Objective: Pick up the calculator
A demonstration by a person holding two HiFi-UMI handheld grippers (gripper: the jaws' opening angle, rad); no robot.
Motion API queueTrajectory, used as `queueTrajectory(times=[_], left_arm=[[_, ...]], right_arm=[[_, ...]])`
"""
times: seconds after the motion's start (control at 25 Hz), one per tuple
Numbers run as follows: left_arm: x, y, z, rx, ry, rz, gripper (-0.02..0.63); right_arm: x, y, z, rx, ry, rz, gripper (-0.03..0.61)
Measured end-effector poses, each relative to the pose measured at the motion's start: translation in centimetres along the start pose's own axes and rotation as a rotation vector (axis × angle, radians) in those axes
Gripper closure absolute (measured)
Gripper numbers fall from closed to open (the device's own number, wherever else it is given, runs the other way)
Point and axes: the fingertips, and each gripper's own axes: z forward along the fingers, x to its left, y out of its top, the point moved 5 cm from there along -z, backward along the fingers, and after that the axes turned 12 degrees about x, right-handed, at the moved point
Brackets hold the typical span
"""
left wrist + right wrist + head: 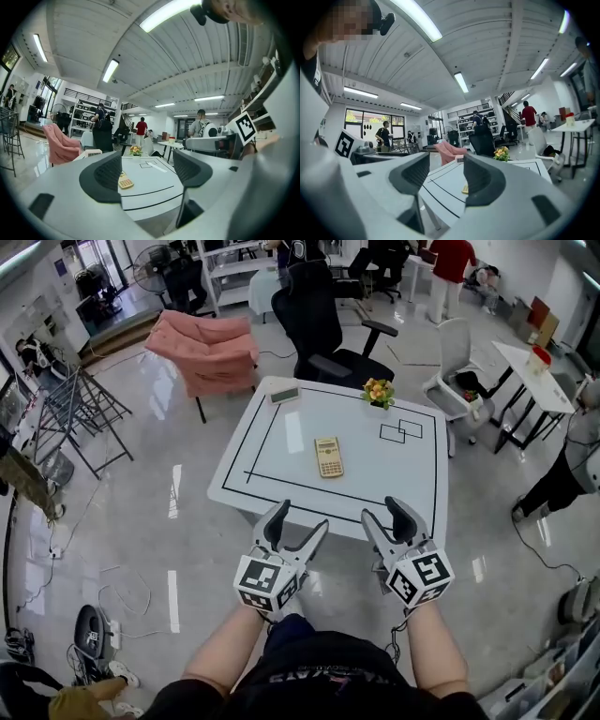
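A tan calculator [328, 457] lies flat near the middle of the white table [281, 474], inside its black outline. It also shows beside the left jaw in the left gripper view, calculator [124, 181], and as a sliver in the right gripper view, calculator [465, 189]. My left gripper [298, 525] hangs just off the table's near edge, jaws wide apart and empty. My right gripper [385, 519] is beside it at the same edge, jaws partly apart with nothing between them. Both point level toward the table.
A small pot of yellow flowers [378, 392] stands at the far side and a small white device [284, 394] at the far left corner. A black office chair [323, 329] and a pink-draped chair [208, 348] stand behind the table. People stand farther off.
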Motion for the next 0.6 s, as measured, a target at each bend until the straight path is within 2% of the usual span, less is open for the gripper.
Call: queueTrajectory(times=[0.32,0.6], left_arm=[[8.0,1.2,2.0,0.024,-0.047,-0.006,0.276],[11.6,1.5,2.6,0.038,-0.09,-0.013,0.275]], right_arm=[[0.0,1.4,7.7,0.029,-0.078,0.014,0.368],[1.0,1.5,12.1,0.082,-0.109,-0.006,0.347]])
